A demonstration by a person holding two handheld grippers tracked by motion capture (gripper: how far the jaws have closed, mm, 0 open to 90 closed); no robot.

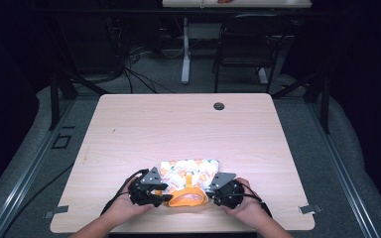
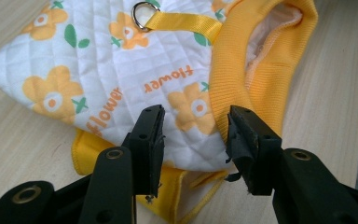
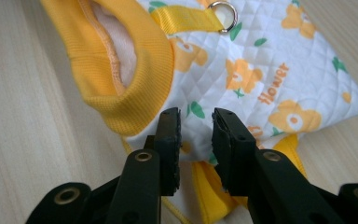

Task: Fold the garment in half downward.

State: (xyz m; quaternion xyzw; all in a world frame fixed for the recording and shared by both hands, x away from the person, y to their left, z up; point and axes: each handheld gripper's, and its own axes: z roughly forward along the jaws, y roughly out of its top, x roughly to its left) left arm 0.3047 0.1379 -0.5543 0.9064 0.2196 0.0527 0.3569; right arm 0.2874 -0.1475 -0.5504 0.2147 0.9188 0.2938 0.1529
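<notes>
A small quilted garment (image 1: 191, 169), white with orange flowers and the word "flower", lies flat near the table's front edge. Its yellow ribbed collar (image 1: 188, 198) faces me, and a yellow strap with a metal ring (image 2: 142, 10) runs down its middle. My left gripper (image 1: 163, 196) sits at the collar's left side, jaws open over the quilted cloth (image 2: 121, 60) and touching the collar (image 2: 242, 79). My right gripper (image 1: 209, 192) sits at the collar's right, jaws open a smaller way just above the garment's hem (image 3: 196, 123), beside the collar (image 3: 135, 98). The ring (image 3: 223, 16) lies farther off.
The light wooden table (image 1: 178, 124) has a round cable hole (image 1: 219, 106) near its far edge. Behind it stand a black chair (image 1: 248, 44) and the white leg of another table (image 1: 185, 54), with cables on the floor.
</notes>
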